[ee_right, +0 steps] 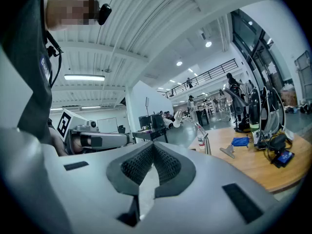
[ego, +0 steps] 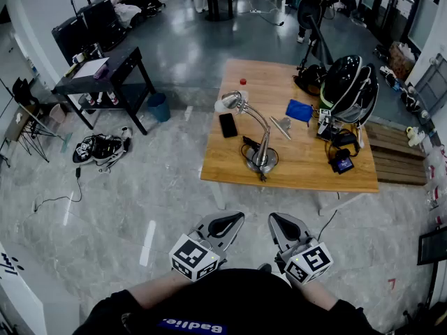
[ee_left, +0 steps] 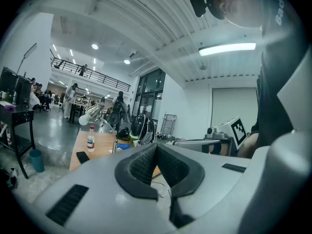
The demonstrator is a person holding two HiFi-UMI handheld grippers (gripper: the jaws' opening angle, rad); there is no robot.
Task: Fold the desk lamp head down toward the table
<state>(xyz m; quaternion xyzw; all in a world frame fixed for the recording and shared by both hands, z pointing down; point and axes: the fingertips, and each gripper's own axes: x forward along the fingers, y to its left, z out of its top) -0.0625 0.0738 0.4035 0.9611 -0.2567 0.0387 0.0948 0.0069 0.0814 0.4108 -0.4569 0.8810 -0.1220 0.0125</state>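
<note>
The silver desk lamp (ego: 260, 135) stands on the wooden table (ego: 300, 162), its head (ego: 232, 101) raised at the upper left on a bent arm and its round base (ego: 262, 160) near the front edge. My left gripper (ego: 232, 220) and right gripper (ego: 278, 221) are side by side close to my body, over the floor and well short of the table. Both are shut with nothing between the jaws. The left gripper view has the lamp head (ee_left: 89, 115) far beyond the closed pads (ee_left: 146, 165). The lamp head (ee_right: 181, 119) is also small and distant in the right gripper view.
On the table lie a black phone (ego: 228, 125), a blue cloth (ego: 299, 110), a small red-capped bottle (ego: 243, 82), helmets (ego: 348, 82) and cables. A black side table (ego: 105, 72), a blue bin (ego: 159, 107) and gear on the floor (ego: 105, 147) are to the left.
</note>
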